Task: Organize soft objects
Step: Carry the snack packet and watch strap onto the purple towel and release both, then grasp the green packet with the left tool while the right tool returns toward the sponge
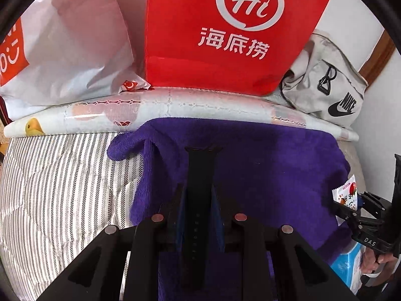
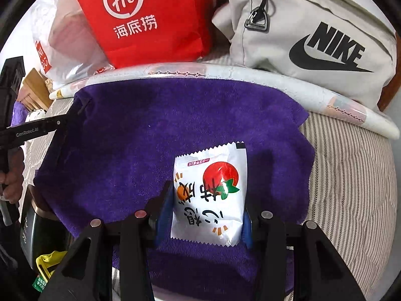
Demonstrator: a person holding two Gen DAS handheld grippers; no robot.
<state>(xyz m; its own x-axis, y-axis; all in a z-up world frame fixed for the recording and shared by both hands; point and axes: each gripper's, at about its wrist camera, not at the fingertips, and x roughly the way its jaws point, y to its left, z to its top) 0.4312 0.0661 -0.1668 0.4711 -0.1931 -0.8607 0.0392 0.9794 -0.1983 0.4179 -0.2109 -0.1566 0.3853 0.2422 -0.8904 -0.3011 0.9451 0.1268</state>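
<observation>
A purple towel [image 1: 263,165] lies spread on the striped bed; it also shows in the right wrist view [image 2: 155,135]. My left gripper [image 1: 199,200] is shut on a black watch strap [image 1: 201,175] and holds it over the towel. My right gripper [image 2: 204,205] is shut on a white snack packet [image 2: 210,195] with a red tomato print, held above the towel. The same packet [image 1: 347,195] shows at the right edge of the left wrist view. The left gripper's body [image 2: 35,130] shows at the left in the right wrist view.
A red "Hi" paper bag [image 1: 225,32], a white plastic bag [image 1: 62,50] and a grey Nike bag [image 1: 330,85] stand behind a rolled printed mat [image 1: 175,107]. The striped mattress [image 1: 62,188] extends left. A light blue pack [image 1: 348,263] lies at the right. A dark object [image 2: 37,230] sits at lower left.
</observation>
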